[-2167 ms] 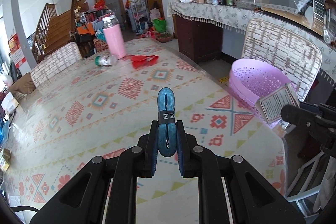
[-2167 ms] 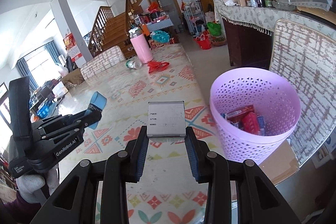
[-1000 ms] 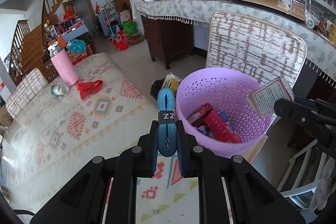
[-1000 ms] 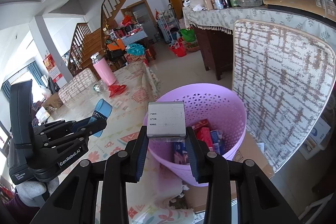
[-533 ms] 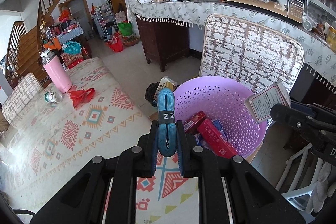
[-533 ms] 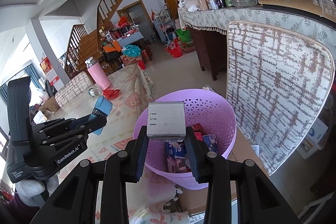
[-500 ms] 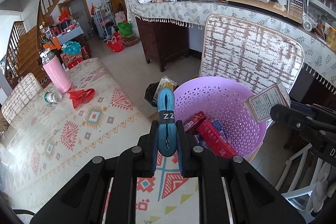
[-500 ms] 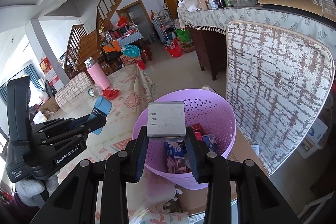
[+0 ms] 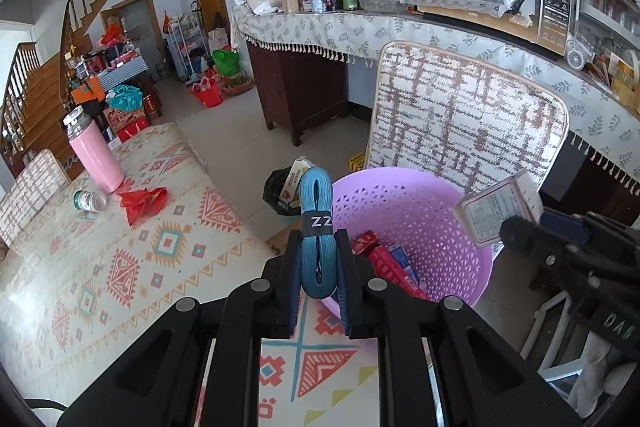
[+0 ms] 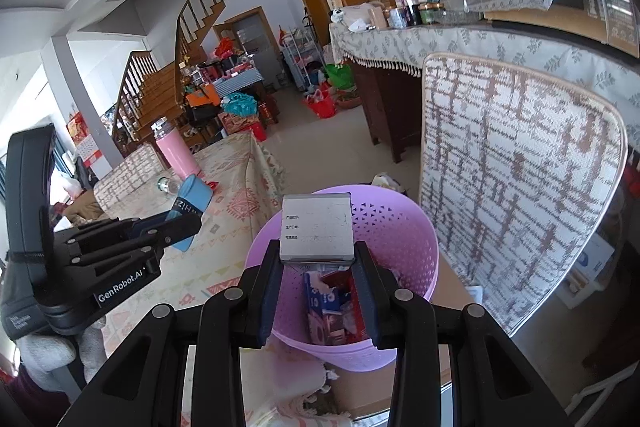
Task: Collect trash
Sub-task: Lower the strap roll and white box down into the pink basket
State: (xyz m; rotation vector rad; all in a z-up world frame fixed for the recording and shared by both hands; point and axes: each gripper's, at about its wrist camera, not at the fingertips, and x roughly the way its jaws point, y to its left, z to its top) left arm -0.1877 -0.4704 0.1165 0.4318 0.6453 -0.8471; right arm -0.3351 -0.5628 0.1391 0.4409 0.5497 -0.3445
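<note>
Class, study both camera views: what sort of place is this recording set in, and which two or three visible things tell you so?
Most likely a lived-in family home, an open dining and living area. Clues: a wooden staircase, a dining table with a patterned cloth beside a woven-backed chair, and a counter bearing a microwave and jars.

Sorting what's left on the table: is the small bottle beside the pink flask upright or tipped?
Tipped: the small bottle lies on its side beside the upright pink flask.

A black band around the folded blue strap (image 9: 316,231) reads "ZZ" in white. The left tool's (image 10: 176,223) body carries "GenRobot.AI" (at about eight o'clock in the right wrist view). The grey box (image 10: 316,229) bears small printed lines, too small to read.
</note>
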